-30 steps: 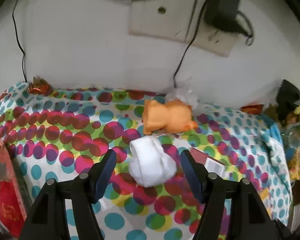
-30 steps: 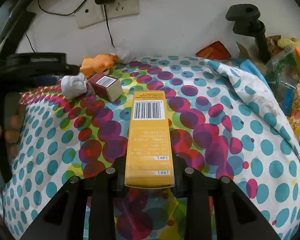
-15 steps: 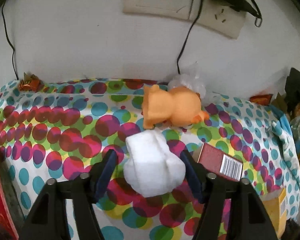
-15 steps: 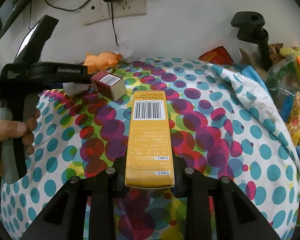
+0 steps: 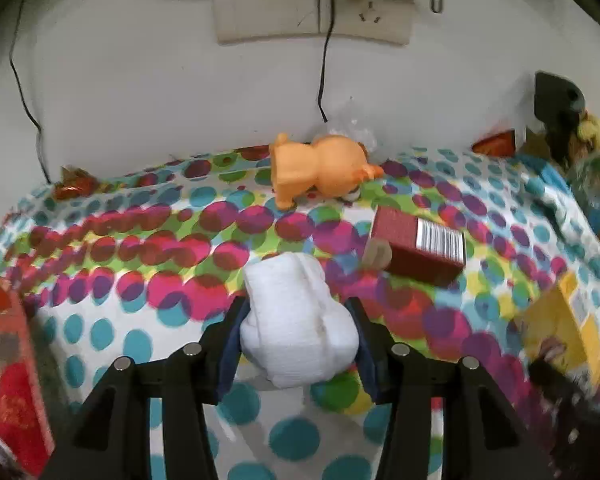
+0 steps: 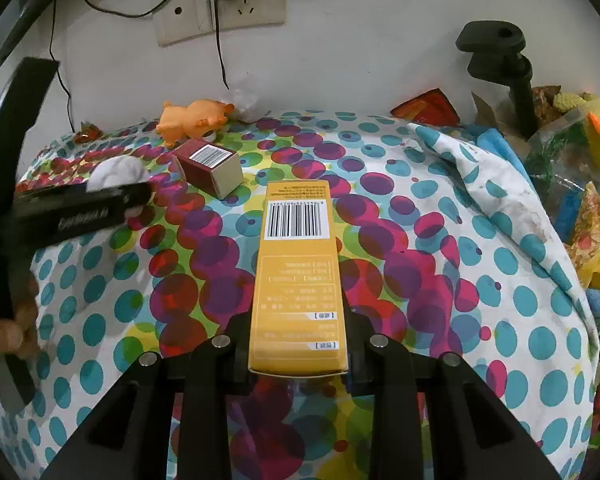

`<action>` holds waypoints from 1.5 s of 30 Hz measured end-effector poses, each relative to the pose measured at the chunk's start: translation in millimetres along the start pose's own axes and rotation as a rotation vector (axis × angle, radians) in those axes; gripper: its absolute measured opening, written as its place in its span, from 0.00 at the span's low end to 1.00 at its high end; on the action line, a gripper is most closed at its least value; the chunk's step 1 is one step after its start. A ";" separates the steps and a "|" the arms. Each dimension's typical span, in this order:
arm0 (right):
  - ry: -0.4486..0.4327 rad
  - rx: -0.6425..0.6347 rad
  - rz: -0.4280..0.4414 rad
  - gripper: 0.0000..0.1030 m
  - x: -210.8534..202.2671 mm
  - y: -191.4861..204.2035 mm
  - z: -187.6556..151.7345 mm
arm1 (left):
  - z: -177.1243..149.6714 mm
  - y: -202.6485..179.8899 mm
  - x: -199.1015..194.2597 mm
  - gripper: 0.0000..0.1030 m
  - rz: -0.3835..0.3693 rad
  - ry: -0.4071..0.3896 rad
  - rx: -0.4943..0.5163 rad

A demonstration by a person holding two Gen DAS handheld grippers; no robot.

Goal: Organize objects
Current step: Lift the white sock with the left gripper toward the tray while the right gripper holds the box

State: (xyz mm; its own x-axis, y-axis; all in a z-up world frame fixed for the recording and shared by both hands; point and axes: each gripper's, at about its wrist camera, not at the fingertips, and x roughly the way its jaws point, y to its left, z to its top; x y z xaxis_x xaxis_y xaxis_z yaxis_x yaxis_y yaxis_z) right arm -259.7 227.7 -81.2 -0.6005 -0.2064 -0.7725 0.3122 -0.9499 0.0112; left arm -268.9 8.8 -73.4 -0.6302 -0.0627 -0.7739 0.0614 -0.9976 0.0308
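Squeezing gently is advised: the white soft toy (image 5: 298,322) on the dotted cloth (image 5: 112,332) is being closed on by the left gripper (image 5: 298,346); the yellow box (image 6: 298,280) is being held tight by the right gripper (image 6: 298,354).

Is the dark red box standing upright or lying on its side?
Lying on its side: the dark red box rests flat on the dotted cloth, barcode face up.

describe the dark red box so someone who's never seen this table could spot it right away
Start at the wall socket above the polka-dot tablecloth; just below it, an orange toy animal lies by the wall. The dark red box sits just in front of that toy, right of the white bundle. It is the only small dark red carton, barcode on top.
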 end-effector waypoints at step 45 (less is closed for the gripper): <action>0.004 -0.043 -0.053 0.27 0.1 4.3 4.6 | -40.9 4.2 -28.0 0.50 -0.050 0.012 -0.018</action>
State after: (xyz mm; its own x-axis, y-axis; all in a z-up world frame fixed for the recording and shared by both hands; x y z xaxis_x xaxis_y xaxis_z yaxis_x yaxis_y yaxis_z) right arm -261.9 222.5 -78.3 -0.6141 -0.1548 -0.7739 0.3116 -0.9485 -0.0575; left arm -219.3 7.5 -77.4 -0.6238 -0.0123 -0.7815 0.0440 -0.9988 -0.0194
